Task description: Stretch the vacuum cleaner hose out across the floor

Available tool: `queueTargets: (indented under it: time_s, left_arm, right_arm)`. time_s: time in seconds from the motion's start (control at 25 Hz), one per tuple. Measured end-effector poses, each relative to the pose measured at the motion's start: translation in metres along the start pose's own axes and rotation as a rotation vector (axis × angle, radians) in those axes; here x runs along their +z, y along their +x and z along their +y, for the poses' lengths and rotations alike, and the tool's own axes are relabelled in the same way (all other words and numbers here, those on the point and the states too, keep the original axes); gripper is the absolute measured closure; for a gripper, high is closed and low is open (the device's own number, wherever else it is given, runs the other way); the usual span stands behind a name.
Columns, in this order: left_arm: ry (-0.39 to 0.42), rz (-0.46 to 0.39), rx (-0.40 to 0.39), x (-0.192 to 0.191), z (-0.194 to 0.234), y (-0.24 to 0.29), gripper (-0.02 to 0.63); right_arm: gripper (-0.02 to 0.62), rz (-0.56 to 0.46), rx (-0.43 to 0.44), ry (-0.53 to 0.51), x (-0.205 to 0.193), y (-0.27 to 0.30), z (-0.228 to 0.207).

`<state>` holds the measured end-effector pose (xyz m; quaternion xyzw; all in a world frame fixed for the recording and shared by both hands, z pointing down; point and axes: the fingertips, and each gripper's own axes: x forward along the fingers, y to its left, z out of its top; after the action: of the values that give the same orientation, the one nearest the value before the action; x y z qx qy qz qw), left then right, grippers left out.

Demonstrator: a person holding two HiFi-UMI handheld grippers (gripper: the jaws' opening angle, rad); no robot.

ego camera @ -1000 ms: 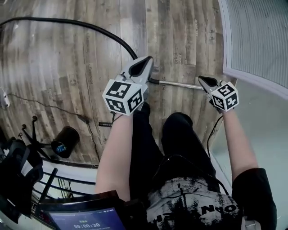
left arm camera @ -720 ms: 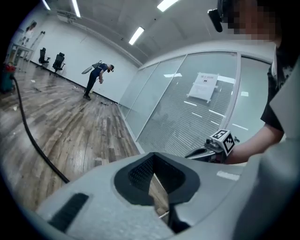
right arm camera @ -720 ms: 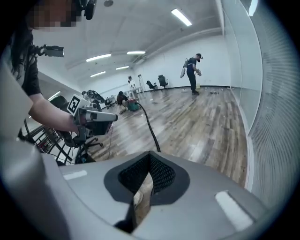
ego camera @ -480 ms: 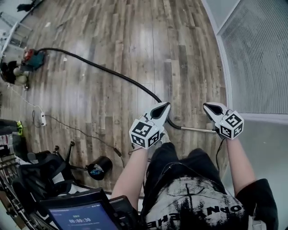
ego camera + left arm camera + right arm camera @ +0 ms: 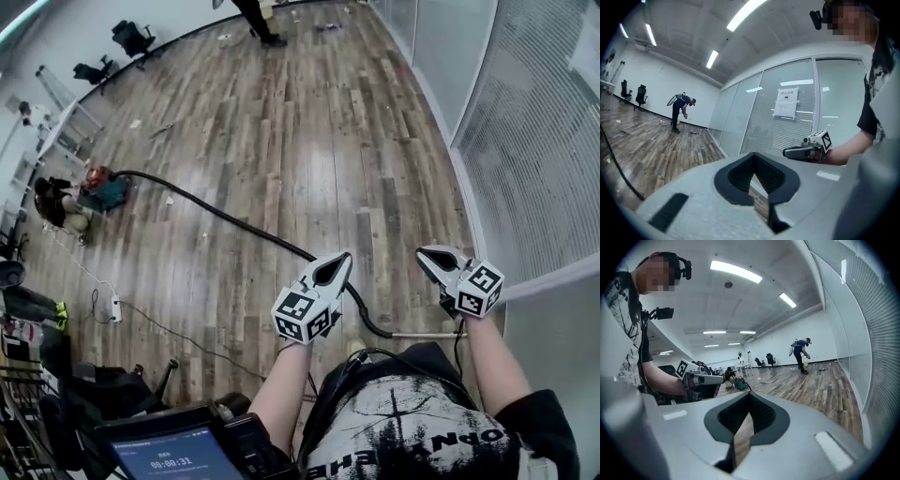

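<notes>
A second on, the head view has swung up from the person's feet to take in the room, and the left tool [image 5: 339, 262] and right tool [image 5: 425, 253] now ride above the metal wand [image 5: 427, 335], each with jaws pressed together on nothing. From the wand, the black vacuum cleaner hose [image 5: 234, 222] runs in a long, gentle curve across the wood floor [image 5: 309, 122] to the vacuum cleaner [image 5: 101, 190] at far left. At the room's far end another person [image 5: 680, 112] bends over.
</notes>
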<state>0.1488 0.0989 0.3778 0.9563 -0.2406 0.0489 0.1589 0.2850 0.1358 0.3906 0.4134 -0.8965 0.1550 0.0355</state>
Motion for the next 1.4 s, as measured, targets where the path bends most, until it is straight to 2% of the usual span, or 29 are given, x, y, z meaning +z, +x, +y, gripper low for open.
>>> queueTargets:
  time_s: [0.2, 0.32, 0.56, 0.84, 1.08, 1.4]
  left_arm:
    - [0.084, -0.014, -0.005, 0.023, -0.013, 0.001, 0.606]
    - [0.132, -0.038, 0.025, 0.046, -0.028, -0.012, 0.606]
    - [0.158, -0.064, 0.099, 0.063, -0.062, -0.018, 0.606]
    - [0.146, -0.113, 0.201, 0.065, -0.123, 0.006, 0.606]
    - [0.101, -0.148, 0.258, 0.061, -0.152, 0.017, 0.606]
    - [0.071, -0.157, 0.331, 0.048, -0.185, 0.024, 0.606]
  right_arm:
    - [0.589, -0.07, 0.006, -0.033, 0.031, -0.014, 0.0]
    - [0.589, -0.113, 0.064, -0.072, 0.054, -0.016, 0.018]
    - [0.589, -0.218, 0.168, -0.123, 0.094, -0.034, 0.039]
    - [0.589, -0.169, 0.324, -0.123, 0.094, -0.083, 0.033]
    - [0.589, -0.119, 0.396, -0.152, 0.089, -0.106, 0.032]
    - [0.589, -0.087, 0.446, -0.185, 0.079, -0.131, 0.029]
